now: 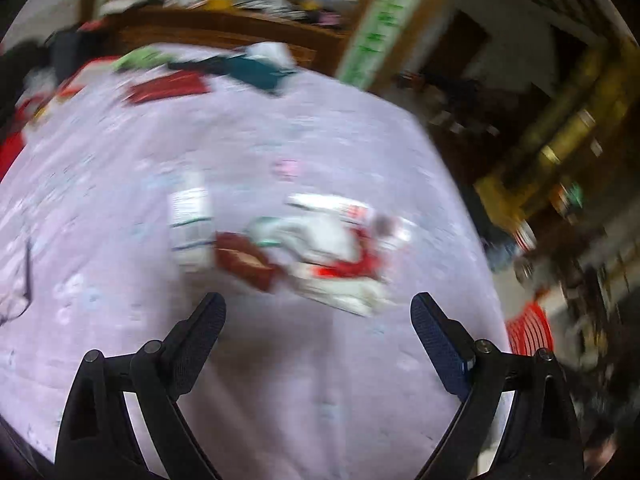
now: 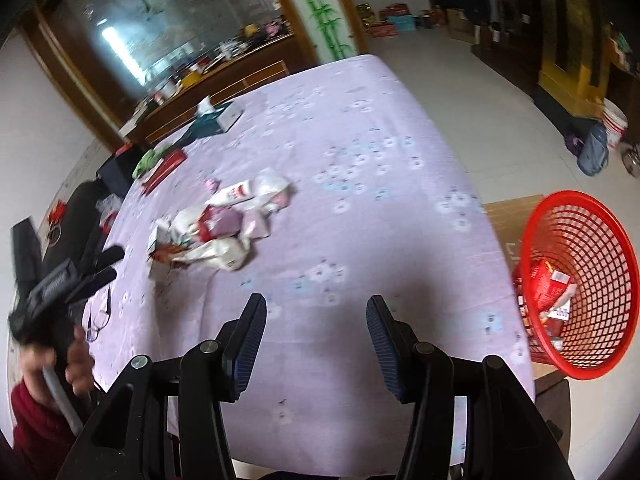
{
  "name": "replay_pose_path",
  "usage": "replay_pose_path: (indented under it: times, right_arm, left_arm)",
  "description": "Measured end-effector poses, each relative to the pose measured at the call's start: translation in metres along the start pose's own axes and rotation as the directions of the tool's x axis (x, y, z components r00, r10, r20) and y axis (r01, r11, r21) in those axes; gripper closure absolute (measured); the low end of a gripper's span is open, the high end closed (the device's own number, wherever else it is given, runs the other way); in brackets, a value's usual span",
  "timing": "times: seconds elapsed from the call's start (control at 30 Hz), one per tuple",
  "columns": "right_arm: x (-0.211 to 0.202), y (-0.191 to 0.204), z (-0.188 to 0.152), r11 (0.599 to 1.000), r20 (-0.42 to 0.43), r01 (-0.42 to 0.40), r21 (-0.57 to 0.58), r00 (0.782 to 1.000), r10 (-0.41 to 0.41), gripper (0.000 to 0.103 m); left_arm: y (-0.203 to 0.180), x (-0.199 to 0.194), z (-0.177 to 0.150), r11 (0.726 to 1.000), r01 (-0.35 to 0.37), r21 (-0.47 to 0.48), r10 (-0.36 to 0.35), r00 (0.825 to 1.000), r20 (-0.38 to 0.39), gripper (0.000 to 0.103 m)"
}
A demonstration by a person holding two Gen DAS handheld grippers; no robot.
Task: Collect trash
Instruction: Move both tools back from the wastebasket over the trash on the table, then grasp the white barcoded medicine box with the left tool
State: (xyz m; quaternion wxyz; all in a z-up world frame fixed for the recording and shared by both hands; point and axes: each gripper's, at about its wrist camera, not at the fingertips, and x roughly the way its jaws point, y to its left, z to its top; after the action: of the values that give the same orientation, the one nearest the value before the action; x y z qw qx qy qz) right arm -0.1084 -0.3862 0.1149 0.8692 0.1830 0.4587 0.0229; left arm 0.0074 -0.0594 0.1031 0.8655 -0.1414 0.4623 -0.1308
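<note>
Lilac tablecloth (image 2: 360, 152) with small floral print, covering the table; motion-blurred in the left wrist view (image 1: 280, 380). Teal tissue box (image 2: 218, 118) at 11 o'clock on the cloth, white tissue protruding. Red flat packet (image 2: 164, 170) near the far-left edge, a green item (image 2: 146, 162) just beside it. Eyeglasses (image 2: 98, 318) at 9 o'clock, near the table edge. White bucket (image 2: 614, 126) and blue bag (image 2: 594, 152) on the tiled floor at 2 o'clock. Cardboard box (image 2: 506, 220) beside the table at 3 o'clock.
</note>
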Motion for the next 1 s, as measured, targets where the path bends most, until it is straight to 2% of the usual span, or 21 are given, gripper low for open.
replay_pose_path:
  times: [0.07, 0.17, 0.33, 0.4, 0.47, 0.53, 0.6, 0.73, 0.83, 1.0]
  right_arm:
    - [0.002, 0.011, -0.003, 1.0, -0.006, -0.002, -0.018, 1.0, 0.002, 0.047]
    - [0.003, 0.019, -0.004, 1.0, -0.012, -0.002, -0.03, 1.0, 0.001, 0.046]
    - [0.004, 0.027, -0.009, 0.999, -0.017, 0.023, -0.031, 1.0, -0.023, 0.046]
    - [0.003, 0.028, -0.011, 0.999, -0.014, 0.034, -0.023, 0.999, -0.034, 0.046]
    - [0.002, 0.028, -0.012, 0.999, -0.011, 0.049, -0.013, 0.999, -0.049, 0.046]
    - [0.001, 0.028, -0.013, 0.998, -0.012, 0.057, -0.008, 0.998, -0.057, 0.046]
    - [0.002, 0.031, -0.013, 0.998, -0.011, 0.06, -0.016, 0.998, -0.06, 0.046]
    - [0.009, 0.049, -0.009, 0.998, -0.021, 0.021, -0.057, 1.0, -0.022, 0.046]
    - [0.02, 0.076, -0.004, 0.99, -0.036, -0.016, -0.137, 0.999, 0.011, 0.046]
    - [0.06, 0.137, 0.007, 0.945, -0.127, -0.169, -0.278, 0.982, 0.139, 0.046]
  left_arm:
    - [0.025, 0.004, 0.013, 0.998, -0.038, -0.059, 0.038, 0.999, 0.002, 0.017]
    - [0.051, 0.022, 0.032, 0.991, -0.082, -0.11, 0.077, 0.996, -0.05, 0.029]
    - [0.071, 0.062, 0.056, 0.983, -0.153, -0.101, 0.142, 0.984, -0.106, 0.031]
    - [0.077, 0.08, 0.06, 0.98, -0.166, -0.107, 0.15, 0.979, -0.141, 0.038]
    - [0.082, 0.097, 0.061, 0.977, -0.189, -0.1, 0.168, 0.968, -0.185, 0.051]
    - [0.084, 0.108, 0.06, 0.977, -0.189, -0.097, 0.166, 0.963, -0.212, 0.057]
    - [0.086, 0.118, 0.058, 0.978, -0.191, -0.085, 0.167, 0.958, -0.234, 0.067]
    - [0.085, 0.114, 0.053, 0.985, -0.166, -0.054, 0.151, 0.965, -0.213, 0.069]
    - [0.087, 0.095, 0.047, 0.99, -0.136, -0.042, 0.127, 0.976, -0.179, 0.069]
    - [0.093, 0.051, 0.028, 0.993, -0.115, -0.002, 0.114, 0.986, -0.12, 0.069]
